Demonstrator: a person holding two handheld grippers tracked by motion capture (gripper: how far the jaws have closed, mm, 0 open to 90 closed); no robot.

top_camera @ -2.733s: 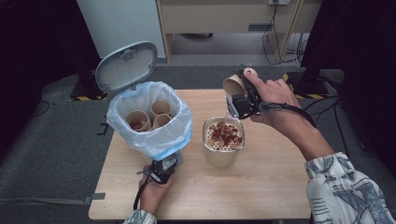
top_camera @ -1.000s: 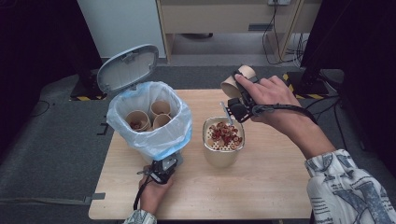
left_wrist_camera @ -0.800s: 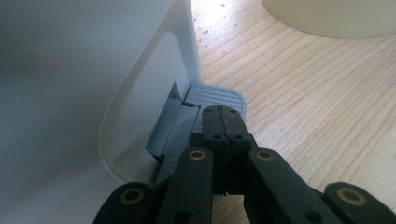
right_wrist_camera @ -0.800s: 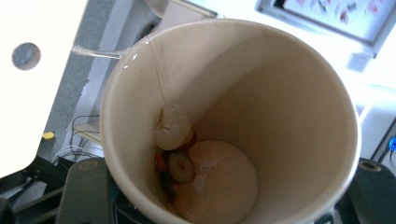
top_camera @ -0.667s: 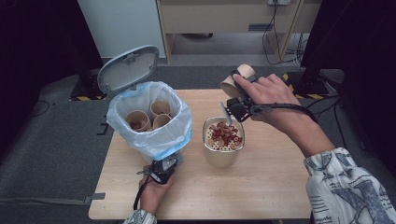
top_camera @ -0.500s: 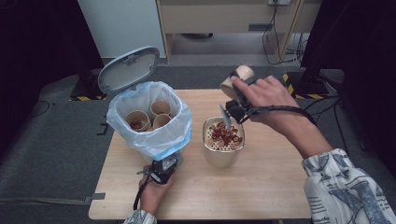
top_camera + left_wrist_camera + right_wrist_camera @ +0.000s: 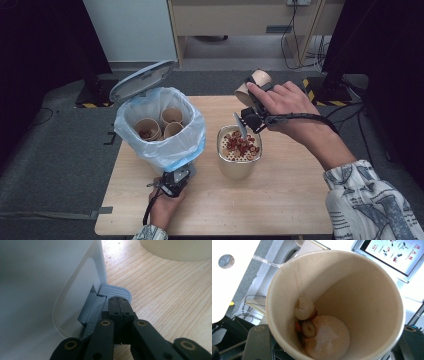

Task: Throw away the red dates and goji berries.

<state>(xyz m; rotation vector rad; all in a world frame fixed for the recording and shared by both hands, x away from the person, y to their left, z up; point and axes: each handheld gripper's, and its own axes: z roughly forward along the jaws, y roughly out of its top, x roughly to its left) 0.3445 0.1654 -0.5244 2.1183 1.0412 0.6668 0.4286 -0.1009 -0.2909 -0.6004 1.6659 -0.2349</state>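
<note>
Risk: tipping dregs past strainer bowl (image 7: pixel 237 170) while clamping tilted paper cup (image 7: pixel 254 84) in right gripper (image 7: pixel 251 106) just above it, splashing table (image 7: pixel 280 200). Also slipping off bin pedal (image 7: pixel 113 291) while pressing it with left gripper (image 7: pixel 119 307), jaws together, dropping lid (image 7: pixel 142 80). Counting: three cups (image 7: pixel 171 116) lying in bin (image 7: pixel 165 150), one held, one bowl.

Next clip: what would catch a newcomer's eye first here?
The right gripper holds a paper cup tipped over the beige strainer tub at the table's middle, liquid streaming onto red scraps. To its left stands a bag-lined pedal bin holding more cups, lid up, with the shut left gripper pressing its grey pedal.
</note>
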